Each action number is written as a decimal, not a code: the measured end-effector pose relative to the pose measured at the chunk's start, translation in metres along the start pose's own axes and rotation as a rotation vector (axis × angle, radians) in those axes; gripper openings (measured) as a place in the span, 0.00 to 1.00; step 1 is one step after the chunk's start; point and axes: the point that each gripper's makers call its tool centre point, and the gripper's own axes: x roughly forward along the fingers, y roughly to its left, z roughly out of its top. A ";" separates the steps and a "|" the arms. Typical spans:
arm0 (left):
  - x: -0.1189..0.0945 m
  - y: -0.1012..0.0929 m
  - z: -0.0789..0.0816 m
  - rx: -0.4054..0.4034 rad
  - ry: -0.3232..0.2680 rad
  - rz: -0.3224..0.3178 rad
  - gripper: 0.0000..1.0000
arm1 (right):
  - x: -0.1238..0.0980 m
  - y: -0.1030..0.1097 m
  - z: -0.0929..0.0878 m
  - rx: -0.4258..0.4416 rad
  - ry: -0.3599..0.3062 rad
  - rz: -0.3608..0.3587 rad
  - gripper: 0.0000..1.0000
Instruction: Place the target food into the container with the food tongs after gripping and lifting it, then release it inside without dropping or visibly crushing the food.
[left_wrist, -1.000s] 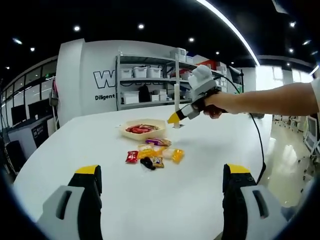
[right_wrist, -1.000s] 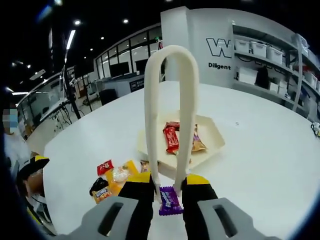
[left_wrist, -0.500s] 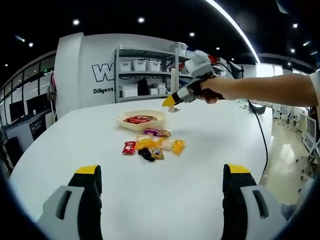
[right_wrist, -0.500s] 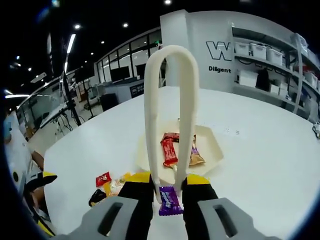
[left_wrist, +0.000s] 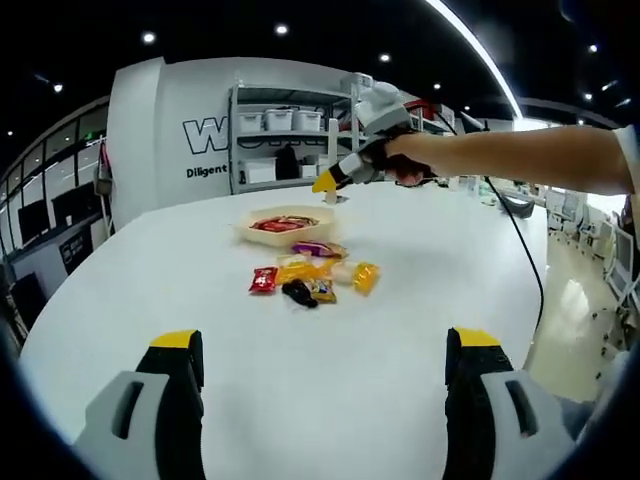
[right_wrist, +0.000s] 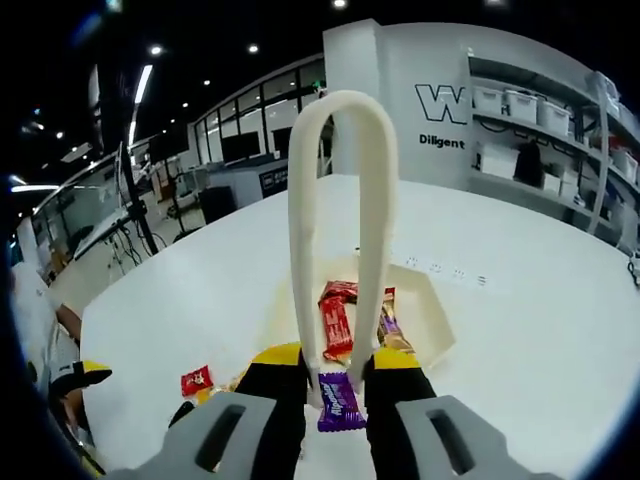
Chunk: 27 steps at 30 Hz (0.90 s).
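My right gripper (right_wrist: 335, 358) is shut on white food tongs (right_wrist: 341, 190), whose looped end points away from me. A purple wrapped candy (right_wrist: 338, 400) is pinched between the tong tips, close to my jaws. Just beyond and below lies the cream tray (right_wrist: 432, 318), holding a red bar (right_wrist: 334, 322) and other wrapped snacks. In the left gripper view, a person's arm holds the right gripper (left_wrist: 335, 181) in the air above the tray (left_wrist: 284, 226). My left gripper (left_wrist: 328, 345) stands open and holds nothing, low over the near table.
A pile of loose wrapped snacks (left_wrist: 312, 280) lies on the white round table (left_wrist: 150, 270) in front of the tray, including a small red packet (right_wrist: 196, 380). Shelving with bins (left_wrist: 285, 150) stands behind the table. A cable (left_wrist: 520, 250) trails from the right gripper.
The right gripper, still holding the tongs and purple candy, has risen and moved left toward the tray. The left gripper stays open.
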 end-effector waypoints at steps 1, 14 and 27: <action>0.000 0.000 -0.001 0.000 0.001 -0.001 0.99 | 0.003 -0.002 -0.001 -0.002 0.001 -0.006 0.16; 0.000 0.009 -0.003 -0.023 -0.013 0.003 0.99 | 0.046 -0.008 -0.014 0.005 0.041 -0.010 0.16; 0.002 0.016 0.000 -0.023 -0.024 0.010 0.99 | 0.066 -0.015 -0.020 -0.072 0.055 -0.043 0.17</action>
